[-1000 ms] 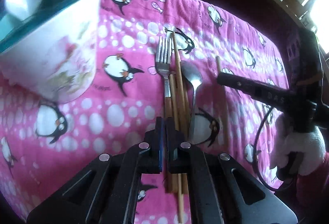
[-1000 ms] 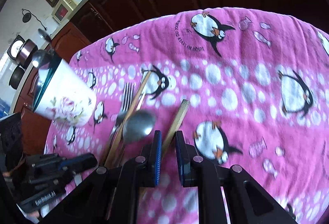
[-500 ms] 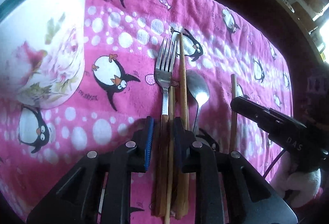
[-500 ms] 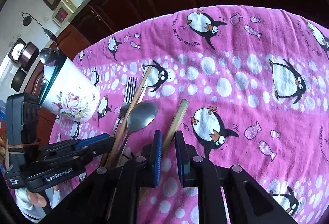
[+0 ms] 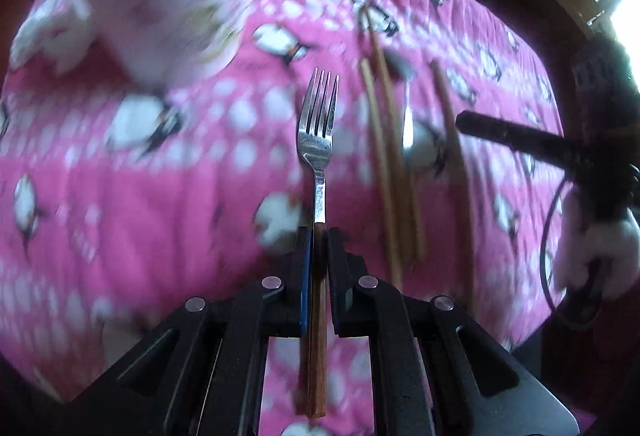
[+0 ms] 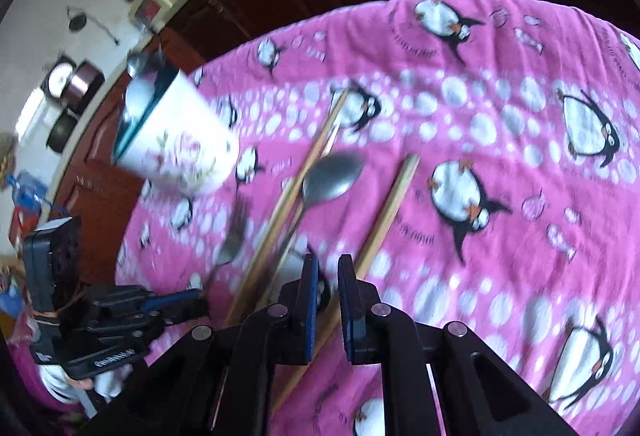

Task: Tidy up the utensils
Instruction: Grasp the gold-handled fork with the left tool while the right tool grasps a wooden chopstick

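1. A pink penguin cloth (image 6: 500, 139) covers the table.
2. A white flowery cup (image 6: 180, 151) stands on it.
3. The left gripper (image 5: 318, 232) is closing its jaws on the fork (image 5: 318, 123), lifted near the cup.
4. The right gripper (image 6: 328, 268) sits nearly shut around one chopstick (image 6: 390, 209), next to the spoon (image 6: 332, 175).

A bright pink cloth (image 6: 500, 163) printed with black-and-white penguins and pale dots covers the counter. The white cup (image 6: 182, 151) bears pink roses and a teal rim. The silver fork (image 5: 318, 127) has a brown wooden handle; the chopsticks (image 6: 390, 207) are tan.
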Tool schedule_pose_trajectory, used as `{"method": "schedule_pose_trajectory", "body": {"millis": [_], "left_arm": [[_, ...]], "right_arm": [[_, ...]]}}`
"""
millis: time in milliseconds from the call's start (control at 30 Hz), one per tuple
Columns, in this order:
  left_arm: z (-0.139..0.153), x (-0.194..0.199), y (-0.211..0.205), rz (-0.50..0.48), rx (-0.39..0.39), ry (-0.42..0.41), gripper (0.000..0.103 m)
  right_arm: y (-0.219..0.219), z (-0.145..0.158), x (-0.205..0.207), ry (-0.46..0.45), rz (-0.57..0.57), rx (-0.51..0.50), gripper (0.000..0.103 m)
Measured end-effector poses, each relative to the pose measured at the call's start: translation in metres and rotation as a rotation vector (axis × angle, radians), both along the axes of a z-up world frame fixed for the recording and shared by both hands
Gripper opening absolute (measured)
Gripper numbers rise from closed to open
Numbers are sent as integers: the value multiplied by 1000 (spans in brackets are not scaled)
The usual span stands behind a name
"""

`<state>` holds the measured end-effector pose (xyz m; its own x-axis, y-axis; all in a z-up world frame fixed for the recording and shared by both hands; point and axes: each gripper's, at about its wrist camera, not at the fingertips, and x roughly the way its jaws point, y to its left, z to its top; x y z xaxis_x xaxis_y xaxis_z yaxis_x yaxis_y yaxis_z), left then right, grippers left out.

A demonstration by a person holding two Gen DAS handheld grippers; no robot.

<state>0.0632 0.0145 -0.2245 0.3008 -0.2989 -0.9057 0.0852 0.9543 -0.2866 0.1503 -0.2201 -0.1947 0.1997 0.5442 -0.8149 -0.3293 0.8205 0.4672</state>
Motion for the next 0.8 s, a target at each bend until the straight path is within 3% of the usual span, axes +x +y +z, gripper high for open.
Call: {"method": "schedule_pose_trajectory", "body": {"millis": [100, 200, 233, 333, 467, 567, 800], "left_arm": [[2, -11, 6, -2, 0, 1, 7], [5, -8, 13, 5, -22, -18, 10], [7, -5, 18, 11, -25, -37, 15], [10, 11, 30, 27, -49, -84, 30], [3, 36, 30, 2, -59, -121, 30], [-5, 48, 28, 10, -85, -127, 30], [-5, 42, 32, 9, -108, -98, 30]], "right_arm": [[-9, 1, -1, -30, -57, 0, 9], [-19, 2, 7, -8, -103, 6, 26], [-20, 3, 10, -10, -110, 6, 29], [-25, 1, 18, 17, -124, 47, 29], [-30, -7, 29, 41, -151, 91, 29], [-30, -11, 36, 44, -159, 66, 29], [-31, -7, 36, 41, -154, 65, 29]]}}
